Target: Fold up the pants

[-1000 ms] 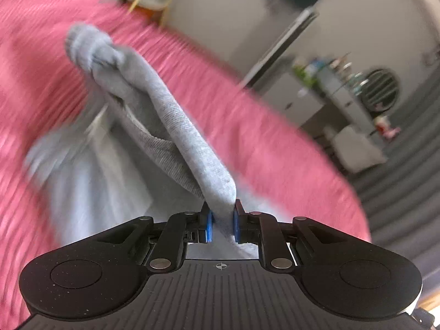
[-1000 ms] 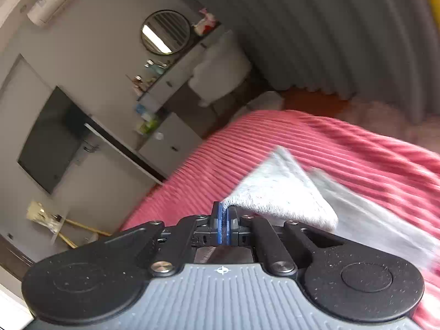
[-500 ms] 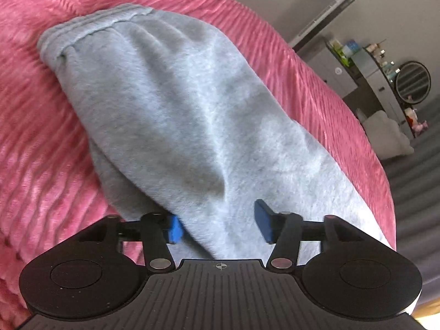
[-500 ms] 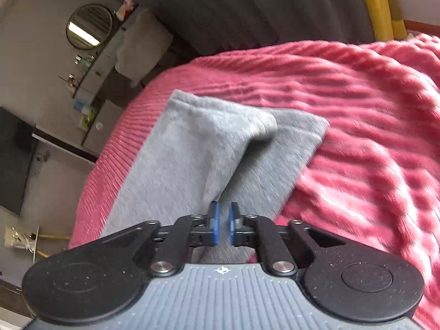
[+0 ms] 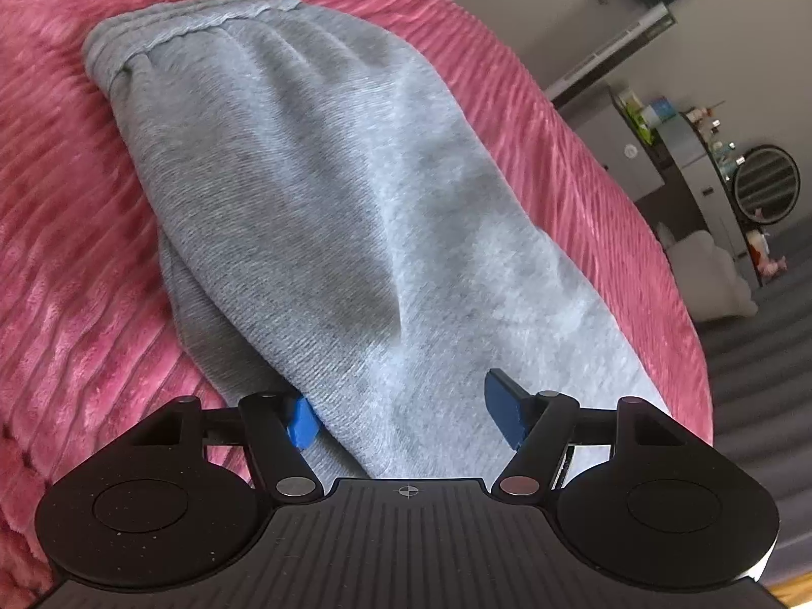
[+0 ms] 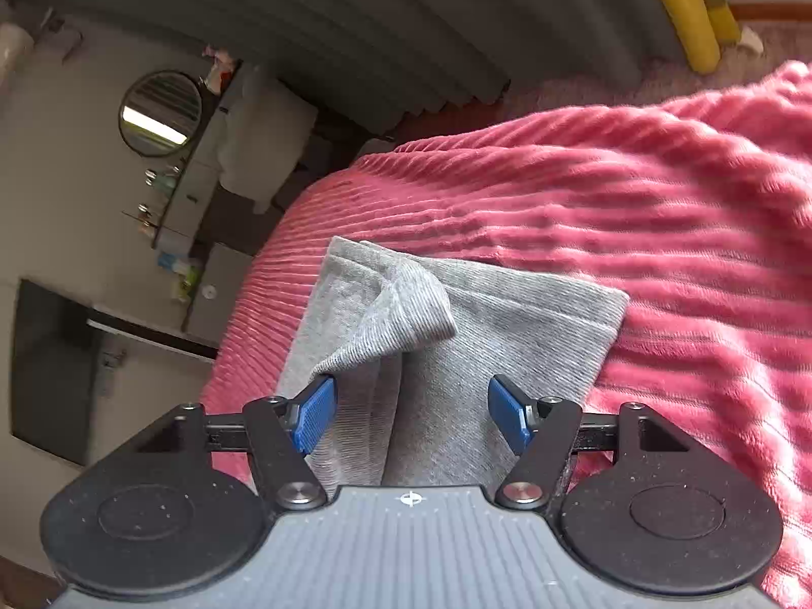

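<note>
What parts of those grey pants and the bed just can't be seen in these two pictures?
- Left wrist view: the near end of the grey pants is hidden behind the opening left gripper.
- Right wrist view: the pants' near part is covered by the opening right gripper; the turned-up corner hides the cloth beneath.
- Both views: the pink blanket is cut off by the edges.

Left claw [image 5: 406, 413]: black body w/ ribbed top plate, two round side discs, silver pivot screws, blue pads. Right claw [image 6: 411, 413]: same build, but grey ribbed plate; small crosshair mark on each.
</note>
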Available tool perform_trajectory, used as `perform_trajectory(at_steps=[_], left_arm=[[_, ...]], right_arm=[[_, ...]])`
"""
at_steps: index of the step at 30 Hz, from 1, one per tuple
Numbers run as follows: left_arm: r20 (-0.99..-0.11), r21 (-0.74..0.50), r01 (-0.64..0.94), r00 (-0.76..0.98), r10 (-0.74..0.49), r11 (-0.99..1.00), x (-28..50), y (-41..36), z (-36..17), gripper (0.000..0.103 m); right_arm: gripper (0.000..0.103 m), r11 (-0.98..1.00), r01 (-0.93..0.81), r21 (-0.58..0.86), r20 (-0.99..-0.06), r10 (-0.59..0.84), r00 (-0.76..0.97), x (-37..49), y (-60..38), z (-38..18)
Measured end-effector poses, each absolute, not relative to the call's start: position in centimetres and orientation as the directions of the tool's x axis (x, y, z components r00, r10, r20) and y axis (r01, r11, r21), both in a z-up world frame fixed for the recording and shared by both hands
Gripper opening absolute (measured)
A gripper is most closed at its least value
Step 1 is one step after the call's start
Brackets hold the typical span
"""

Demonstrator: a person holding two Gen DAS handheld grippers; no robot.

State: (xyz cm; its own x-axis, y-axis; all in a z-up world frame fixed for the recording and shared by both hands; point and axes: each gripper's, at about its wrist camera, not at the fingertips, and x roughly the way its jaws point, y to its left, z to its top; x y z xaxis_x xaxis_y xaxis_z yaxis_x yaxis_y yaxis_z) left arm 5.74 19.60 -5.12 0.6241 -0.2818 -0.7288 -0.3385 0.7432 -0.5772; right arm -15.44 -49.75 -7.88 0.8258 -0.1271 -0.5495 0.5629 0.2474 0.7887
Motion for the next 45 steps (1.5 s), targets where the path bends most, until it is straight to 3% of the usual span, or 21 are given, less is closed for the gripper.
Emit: perform_trajectory(at_steps=[7, 10, 12, 14, 16, 17, 18, 21, 24, 27, 30, 32, 34, 35, 36, 38, 40, 41, 42, 45], left_arm=[[-0.726, -0.569, -0.317, 0.626, -0.283, 0.759, 5.3, 19.0, -4.6, 0.078], [-0.731, -0.561, -0.319, 0.624, -0.276, 0.764, 5.6, 18.7, -4.9, 0.078], [-0.731, -0.557, -0.315, 0.625, -0.274, 0.769, 5.7, 18.6, -4.9, 0.078], [-0.732, -0.554, -0.316, 0.625, -0.271, 0.77, 6.0, 18.5, -4.9, 0.078], [-0.729, -0.561, -0.32, 0.628, -0.272, 0.764, 6.3, 18.6, -4.8, 0.076], [-0.727, -0.563, -0.321, 0.631, -0.272, 0.762, 6.4, 18.6, -4.9, 0.073], [-0.728, -0.557, -0.324, 0.633, -0.262, 0.765, 6.6, 18.6, -4.8, 0.061], [-0.755, -0.52, -0.336, 0.61, -0.238, 0.785, 7.2, 18.6, -4.9, 0.02], [-0.724, -0.572, -0.346, 0.638, -0.26, 0.743, 6.6, 19.6, -4.2, 0.015], [-0.652, -0.616, -0.268, 0.701, -0.289, 0.741, 5.1, 20.0, -1.9, 0.013], [-0.644, -0.596, -0.214, 0.704, -0.301, 0.774, 3.9, 20.2, -1.1, 0.013], [-0.683, -0.562, -0.23, 0.67, -0.29, 0.794, 3.5, 20.5, -2.3, 0.016], [-0.742, -0.529, -0.292, 0.616, -0.266, 0.797, 3.7, 21.0, -4.3, 0.031], [-0.769, -0.501, -0.327, 0.594, -0.238, 0.802, 3.7, 21.1, -4.9, 0.031], [-0.771, -0.5, -0.339, 0.594, -0.231, 0.797, 3.4, 21.4, -5.1, 0.029], [-0.749, -0.514, -0.33, 0.622, -0.227, 0.791, 2.7, 21.8, -4.1, 0.043], [-0.729, -0.469, -0.335, 0.67, -0.144, 0.817, 1.8, 22.2, -2.0, 0.069], [-0.714, -0.44, -0.34, 0.694, -0.095, 0.831, 1.5, 22.3, -1.0, 0.073], [-0.7, -0.407, -0.349, 0.713, -0.042, 0.844, 1.1, 22.4, 0.1, 0.077], [-0.636, -0.364, -0.337, 0.771, 0.033, 0.868, 1.1, 22.5, 2.3, 0.086]], right_arm=[[0.068, 0.181, 0.486, 0.855, -0.466, -0.144, 0.873, -17.0, -50.1, -8.4], [0.065, 0.205, 0.552, 0.808, -0.535, -0.137, 0.834, -15.9, -50.4, -9.0], [0.038, 0.183, 0.569, 0.801, -0.552, -0.139, 0.822, -15.1, -50.8, -9.9], [0.03, 0.149, 0.553, 0.82, -0.535, -0.144, 0.832, -14.4, -51.2, -10.3], [0.03, 0.128, 0.544, 0.829, -0.525, -0.154, 0.837, -13.6, -51.5, -10.6], [0.024, 0.131, 0.543, 0.83, -0.523, -0.157, 0.838, -13.1, -51.6, -10.7], [0.01, 0.141, 0.548, 0.824, -0.528, -0.159, 0.834, -12.6, -51.6, -10.7], [0.005, 0.242, 0.612, 0.753, -0.578, -0.2, 0.791, -11.1, -50.9, -9.6], [0.005, 0.341, 0.614, 0.712, -0.565, -0.239, 0.789, -10.7, -49.7, -7.0], [0.004, 0.355, 0.543, 0.76, -0.485, -0.246, 0.839, -12.0, -49.5, -3.9], [0.004, 0.391, 0.501, 0.772, -0.421, -0.277, 0.864, -14.3, -49.2, -1.3], [0.004, 0.426, 0.518, 0.741, -0.421, -0.306, 0.854, -15.6, -49.2, -1.0], [0.005, 0.455, 0.6, 0.657, -0.484, -0.356, 0.8, -16.2, -49.2, -2.2], [0.008, 0.455, 0.638, 0.621, -0.538, -0.345, 0.77, -15.7, -49.6, -3.5], [0.017, 0.424, 0.71, 0.563, -0.629, -0.338, 0.7, -15.1, -50.2, -5.0], [0.019, 0.35, 0.811, 0.469, -0.73, -0.363, 0.579, -15.0, -50.9, -6.4], [0.031, 0.319, 0.826, 0.465, -0.711, -0.42, 0.563, -16.0, -50.6, -5.8], [0.044, 0.34, 0.826, 0.45, -0.688, -0.457, 0.564, -16.2, -50.1, -4.9], [0.049, 0.363, 0.835, 0.413, -0.667, -0.504, 0.549, -16.0, -49.4, -3.8], [0.049, 0.466, 0.793, 0.392, -0.587, -0.536, 0.606, -14.6, -46.8, -1.2]])
